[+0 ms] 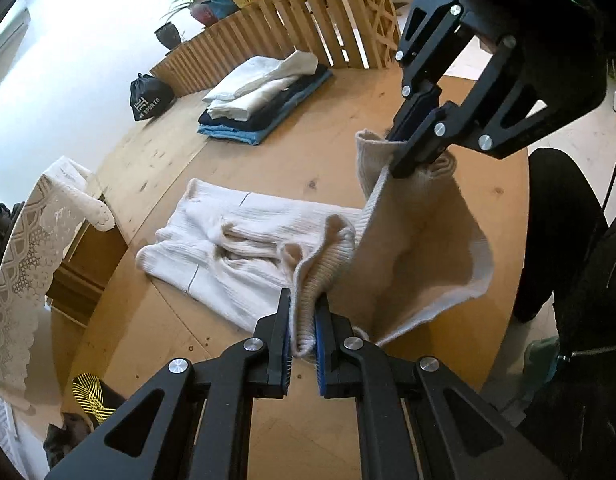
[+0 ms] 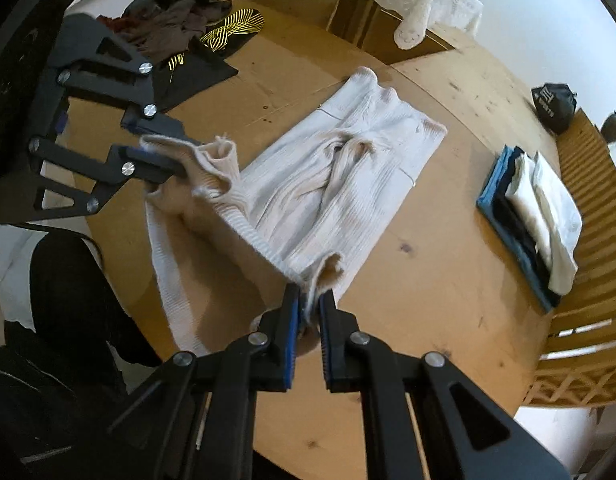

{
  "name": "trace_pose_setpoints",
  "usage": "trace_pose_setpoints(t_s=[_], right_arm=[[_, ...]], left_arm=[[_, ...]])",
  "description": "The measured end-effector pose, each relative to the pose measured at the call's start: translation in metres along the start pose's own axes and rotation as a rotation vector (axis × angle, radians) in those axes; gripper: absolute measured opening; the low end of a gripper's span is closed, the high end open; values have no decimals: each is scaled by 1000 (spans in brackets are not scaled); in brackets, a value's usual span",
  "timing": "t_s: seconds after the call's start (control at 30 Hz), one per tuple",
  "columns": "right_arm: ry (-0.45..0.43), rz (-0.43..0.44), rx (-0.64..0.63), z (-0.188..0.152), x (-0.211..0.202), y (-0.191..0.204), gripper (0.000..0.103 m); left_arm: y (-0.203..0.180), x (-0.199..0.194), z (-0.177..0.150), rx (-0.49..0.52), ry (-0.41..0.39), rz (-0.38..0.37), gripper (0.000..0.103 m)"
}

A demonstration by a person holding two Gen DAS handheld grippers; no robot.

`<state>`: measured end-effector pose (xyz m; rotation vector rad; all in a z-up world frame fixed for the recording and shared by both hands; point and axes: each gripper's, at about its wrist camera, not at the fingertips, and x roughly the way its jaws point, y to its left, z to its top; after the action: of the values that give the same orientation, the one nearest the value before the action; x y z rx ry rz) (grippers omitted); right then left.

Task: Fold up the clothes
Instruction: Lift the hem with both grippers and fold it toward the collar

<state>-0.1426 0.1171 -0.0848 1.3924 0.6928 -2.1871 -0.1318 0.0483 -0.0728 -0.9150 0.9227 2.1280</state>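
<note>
Both grippers are clamping the hem of a cream sweater: the left gripper is pinching one bunched corner, the right gripper the other. The near edge is hanging lifted between them while the rest is lying flat on the wooden counter, a folded pile well apart.

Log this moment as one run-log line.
left gripper: shut on sweater hem | right gripper: shut on sweater hem | cream sweater: hem lifted off table
</note>
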Motion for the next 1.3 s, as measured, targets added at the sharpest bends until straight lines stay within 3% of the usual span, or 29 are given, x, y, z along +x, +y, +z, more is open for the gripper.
trace_pose_setpoints(t_s=[0.23, 0.43, 0.6, 0.73, 0.9, 0.97, 1.1, 1.13, 1.2, 1.23, 1.27, 1.3], right_arm=[[-7, -47, -19, 50, -6, -28, 9], [-13, -107, -33, 120, 13, -70, 9], [-2, -114, 1, 180, 60, -126, 8], [56, -110, 21, 220, 132, -167, 8], [89, -87, 68, 237, 209, -206, 2], [89, -29, 99, 238, 232, -218, 2], [36, -1, 156, 233, 227, -232, 5], [13, -6, 174, 231, 221, -236, 6], [-37, 34, 231, 220, 200, -241, 24], [-54, 58, 254, 210, 189, -241, 47], [-64, 75, 263, 200, 181, -240, 59], [-65, 82, 261, 188, 177, -235, 59]], left_arm=[[44, 13, 15, -22, 1, 18, 8], [120, 43, 38, -63, -7, 50, 8], [195, 97, 51, -112, 9, 41, 8], [236, 158, 47, -146, 60, 7, 6], [263, 236, 26, -189, 138, -33, 6], [263, 257, 18, -200, 159, -66, 7], [276, 267, 14, -266, 153, -77, 13], [282, 262, 14, -288, 147, -69, 13], [294, 248, 15, -317, 133, -45, 13], [298, 238, 14, -328, 128, -36, 13], [301, 228, 12, -340, 122, -32, 15], [302, 219, 9, -361, 109, -55, 18]])
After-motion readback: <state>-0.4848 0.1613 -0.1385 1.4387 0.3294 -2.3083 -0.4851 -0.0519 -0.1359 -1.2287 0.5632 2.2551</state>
